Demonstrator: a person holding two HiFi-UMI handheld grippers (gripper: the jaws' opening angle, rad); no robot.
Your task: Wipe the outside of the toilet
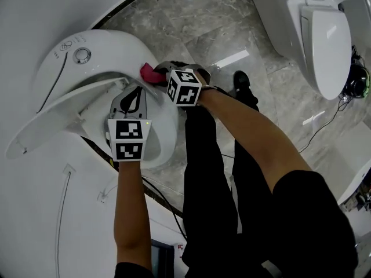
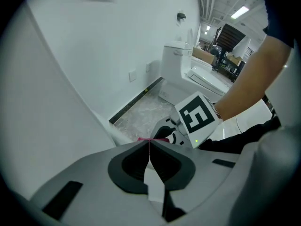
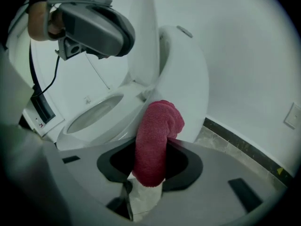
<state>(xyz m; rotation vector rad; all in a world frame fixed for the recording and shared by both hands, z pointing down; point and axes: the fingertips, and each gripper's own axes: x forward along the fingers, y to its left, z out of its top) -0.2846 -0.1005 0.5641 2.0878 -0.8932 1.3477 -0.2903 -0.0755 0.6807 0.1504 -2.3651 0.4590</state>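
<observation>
The white toilet [image 1: 87,74] stands at the left with its lid [image 1: 52,126] raised; the right gripper view shows the open bowl [image 3: 94,114] and the lid [image 3: 143,36]. My right gripper [image 1: 157,72] is shut on a red cloth [image 1: 149,72], which it holds against the toilet's outer side below the tank. In its own view the cloth [image 3: 157,135] sticks up between the jaws, in front of the toilet's side. My left gripper [image 1: 134,92] hangs over the seat rim, shut with nothing in it; its jaws [image 2: 149,142] meet tip to tip.
A second toilet [image 1: 324,39] stands at the upper right, with cables [image 1: 342,106] on the marble floor [image 1: 191,22] beside it. The person's black-trousered legs [image 1: 208,172] stand right of the bowl. A dark cable [image 1: 165,198] runs along the floor below the bowl. A wall [image 2: 94,55] is close behind.
</observation>
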